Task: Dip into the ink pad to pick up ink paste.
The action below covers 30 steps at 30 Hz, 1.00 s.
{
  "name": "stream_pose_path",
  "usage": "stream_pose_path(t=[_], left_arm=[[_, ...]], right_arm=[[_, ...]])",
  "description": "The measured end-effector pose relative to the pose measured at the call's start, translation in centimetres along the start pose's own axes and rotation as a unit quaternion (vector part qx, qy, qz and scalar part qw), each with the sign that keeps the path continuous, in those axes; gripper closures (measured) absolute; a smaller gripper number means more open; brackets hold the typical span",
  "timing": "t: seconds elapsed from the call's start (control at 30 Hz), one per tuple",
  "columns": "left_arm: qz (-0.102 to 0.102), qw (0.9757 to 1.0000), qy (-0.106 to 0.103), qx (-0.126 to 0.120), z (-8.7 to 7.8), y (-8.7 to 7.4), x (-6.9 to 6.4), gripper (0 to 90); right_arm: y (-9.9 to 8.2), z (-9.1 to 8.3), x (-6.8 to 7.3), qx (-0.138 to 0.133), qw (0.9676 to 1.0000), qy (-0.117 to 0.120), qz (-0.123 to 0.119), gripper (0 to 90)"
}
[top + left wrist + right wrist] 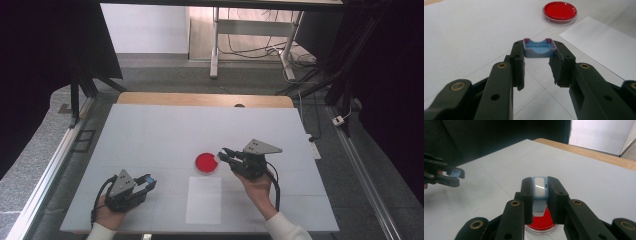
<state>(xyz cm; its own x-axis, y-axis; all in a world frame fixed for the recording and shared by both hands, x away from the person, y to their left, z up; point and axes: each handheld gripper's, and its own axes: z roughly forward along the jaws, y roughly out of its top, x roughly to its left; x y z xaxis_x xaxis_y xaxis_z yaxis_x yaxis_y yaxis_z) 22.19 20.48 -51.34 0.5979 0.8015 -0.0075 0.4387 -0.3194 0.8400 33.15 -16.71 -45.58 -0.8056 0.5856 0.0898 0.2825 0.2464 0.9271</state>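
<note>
Left gripper, nearest you at the front left of the table, is clamped on a small blue cap with reddish smears on its rim; you hold it by its side walls, hollow face turned upward, and it hangs above the surface rather than resting on it. Keep that hand parked where it is, so the cap stays level and clean. Beyond it, your right gripper is pinched shut on a slim pale-blue applicator, which stands nearly upright between the jaws in the right gripper view; its long axis runs from the rounded top down toward the red dish, and the lower end hangs over the red surface, though you cannot tell whether it touches. For this step, probably dabbing or spreading in the dish, lower gently, keep the applicator steep, and stay inside the clear rim. White paper sheet lies just in front of the dish.
</note>
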Motion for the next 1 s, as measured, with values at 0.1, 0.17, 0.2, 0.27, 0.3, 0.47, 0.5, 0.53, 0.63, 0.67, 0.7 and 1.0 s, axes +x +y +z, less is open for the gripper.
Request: stream_pose_path(t=[0.1, 0.17, 0.2, 0.27, 0.3, 0.47, 0.5, 0.53, 0.63, 0.67, 0.7, 1.0], left_arm=[[0.001, 1.0, 0.001, 0.002, 0.1, 0.0, 0.0, 65.3], [0.001, 1.0, 0.001, 0.002, 0.0, 0.0, 0.0, 65.3], [0.0, 1.0, 0.002, 0.002, 0.0, 0.0, 0.0, 65.3], [0.0, 1.0, 0.004, 0.003, 0.0, 0.0, -0.1, 65.3], [0.001, 1.0, 0.003, 0.003, 0.0, 0.0, -0.1, 65.3], [0.002, 1.0, 0.003, 0.004, 0.0, 0.0, -0.1, 65.3], [0.001, 1.0, 0.003, 0.004, 0.1, 0.0, -0.1, 65.3], [0.001, 1.0, 0.004, 0.004, 0.0, 0.0, 0.0, 65.3], [-0.001, 1.0, 0.006, 0.006, 0.0, -0.1, 0.0, 65.3], [-0.001, 1.0, 0.005, 0.006, 0.1, -0.1, 0.0, 65.3], [-0.001, 1.0, 0.003, 0.006, 0.1, -0.1, 0.0, 65.3], [0.0, 0.9999, 0.004, 0.011, 0.2, -0.1, -0.1, 65.3]], right_arm=[[0.4, 0.5, -0.1, 0.003, 1.0, 0.0, -0.003, 74.8], [0.5, 1.0, -0.1, 0.005, 1.0, 0.002, 0.002, 74.9], [0.6, 1.5, 0.0, 0.01, 0.9999, 0.003, 0.002, 74.9], [0.7, 2.1, 0.2, 0.018, 0.9998, 0.004, -0.003, 74.9], [0.7, 2.4, 0.3, 0.02, 0.9998, 0.004, -0.006, 74.9], [0.8, 3.5, 0.4, 0.041, 0.999, 0.007, -0.013, 74.9], [0.8, 3.6, 0.4, 0.042, 0.999, 0.006, -0.013, 74.9], [0.8, 3.8, 0.4, 0.046, 0.9988, 0.005, -0.017, 74.9], [0.8, 4.3, 0.4, 0.055, 0.9982, 0.005, -0.022, 74.9], [0.8, 4.4, 0.4, 0.058, 0.998, 0.005, -0.024, 74.9], [0.8, 4.6, 0.4, 0.064, 0.9975, 0.004, -0.029, 74.9], [0.3, 6.0, 0.5, 0.096, 0.9941, 0.004, -0.05, 74.8]])
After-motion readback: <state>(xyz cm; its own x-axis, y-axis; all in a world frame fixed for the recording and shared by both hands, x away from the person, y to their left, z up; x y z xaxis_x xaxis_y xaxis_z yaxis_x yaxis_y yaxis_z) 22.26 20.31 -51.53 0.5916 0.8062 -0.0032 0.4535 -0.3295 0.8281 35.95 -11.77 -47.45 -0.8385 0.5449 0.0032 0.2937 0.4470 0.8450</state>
